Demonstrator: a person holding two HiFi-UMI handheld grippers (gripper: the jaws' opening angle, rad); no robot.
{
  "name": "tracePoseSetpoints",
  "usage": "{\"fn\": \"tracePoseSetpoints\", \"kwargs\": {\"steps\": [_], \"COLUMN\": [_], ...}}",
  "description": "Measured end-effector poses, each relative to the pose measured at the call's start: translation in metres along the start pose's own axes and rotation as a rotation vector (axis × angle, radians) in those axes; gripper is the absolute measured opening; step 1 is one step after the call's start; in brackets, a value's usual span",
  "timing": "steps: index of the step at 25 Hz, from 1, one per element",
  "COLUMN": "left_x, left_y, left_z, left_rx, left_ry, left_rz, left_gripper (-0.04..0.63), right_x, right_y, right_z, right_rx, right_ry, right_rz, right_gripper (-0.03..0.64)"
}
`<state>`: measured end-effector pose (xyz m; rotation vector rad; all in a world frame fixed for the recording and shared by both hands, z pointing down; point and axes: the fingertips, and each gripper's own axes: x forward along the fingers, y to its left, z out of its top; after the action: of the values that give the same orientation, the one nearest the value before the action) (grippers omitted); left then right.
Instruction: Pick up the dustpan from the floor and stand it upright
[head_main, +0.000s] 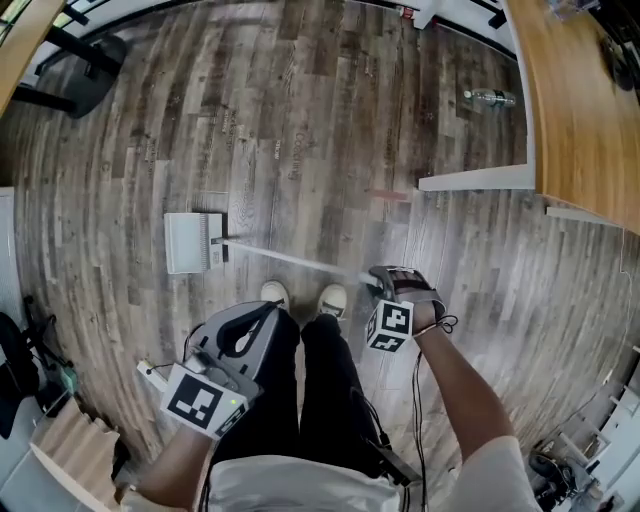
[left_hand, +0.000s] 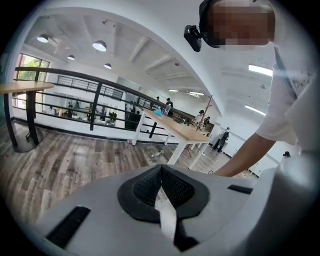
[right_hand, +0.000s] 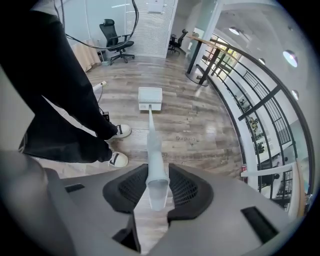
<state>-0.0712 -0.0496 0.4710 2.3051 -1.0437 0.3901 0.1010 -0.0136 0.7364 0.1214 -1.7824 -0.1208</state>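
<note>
The dustpan (head_main: 190, 242) is a pale grey pan with a long thin handle (head_main: 290, 258). It lies to the left on the wood floor, and the handle runs right and up into my right gripper (head_main: 385, 283). In the right gripper view the handle's end (right_hand: 156, 180) sits between the black pads, and my right gripper (right_hand: 159, 172) is shut on it, pointing steeply down at the pan (right_hand: 150, 98). My left gripper (head_main: 268, 312) hangs low at the left, beside the person's leg. Its pads (left_hand: 172, 187) meet at the tip with nothing in them.
The person's two white shoes (head_main: 275, 293) (head_main: 332, 299) stand just behind the handle. A wooden table (head_main: 580, 110) on white legs fills the right, with a bottle (head_main: 490, 97) on the floor by it. A chair base (head_main: 85, 70) is at the far left, a power strip (head_main: 150, 372) near left.
</note>
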Motion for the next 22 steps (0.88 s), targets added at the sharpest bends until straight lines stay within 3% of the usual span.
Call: {"fn": "tracePoseSetpoints", "kwargs": {"steps": [6,16,22], "left_x": [-0.041,-0.098,-0.117], "left_y": [-0.015,-0.026,-0.023], "left_z": [0.036,0.053,0.085], "left_rx": [0.027,-0.008,-0.002], "left_ry": [-0.041,-0.062,-0.125], "left_rz": [0.008,0.039,0.063], "left_gripper": [0.023,0.023,0.023], "right_x": [-0.057,-0.141,-0.180], "right_y": [-0.004,-0.017,-0.027], "right_z": [0.036,0.076,0.092], "right_rx": [-0.025,-0.084,-0.097], "right_ry": [0.032,0.147,0.161], "right_rz": [-0.003,-0.041,-0.040], "right_gripper": [0.144,0.144,0.144]}}
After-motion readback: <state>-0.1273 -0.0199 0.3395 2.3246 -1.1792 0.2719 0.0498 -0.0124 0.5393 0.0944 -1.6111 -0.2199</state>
